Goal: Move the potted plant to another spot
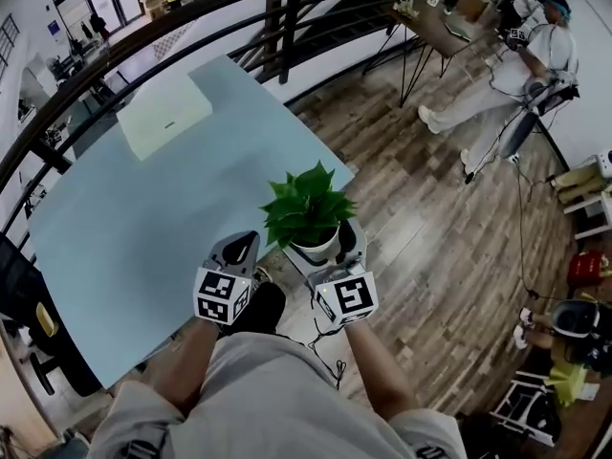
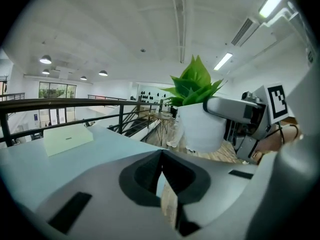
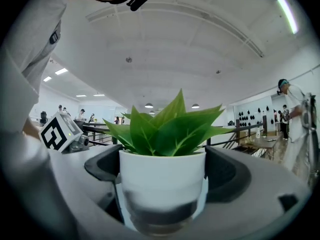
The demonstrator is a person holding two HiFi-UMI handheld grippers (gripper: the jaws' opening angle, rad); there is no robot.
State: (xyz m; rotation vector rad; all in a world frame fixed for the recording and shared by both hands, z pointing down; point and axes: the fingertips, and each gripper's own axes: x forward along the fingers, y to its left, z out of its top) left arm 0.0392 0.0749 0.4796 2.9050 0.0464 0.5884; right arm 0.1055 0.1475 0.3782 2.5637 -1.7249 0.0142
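Your right gripper (image 3: 165, 176) is clenched on the plant (image 3: 161, 129), holding it upright just off the table's (image 1: 143, 218) near edge, apparently ready to carry. Your left gripper (image 2: 161, 180) is closed, empty, and sits aside to give clearance.

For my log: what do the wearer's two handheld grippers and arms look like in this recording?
The left gripper and right gripper share one design: smooth light-grey shells with black padded recesses lining the jaws. Each carries a white cube printed with black square markers, the left cube and the right cube. The forearms are unsleeved; the right gripper view shows a light-grey shirt.
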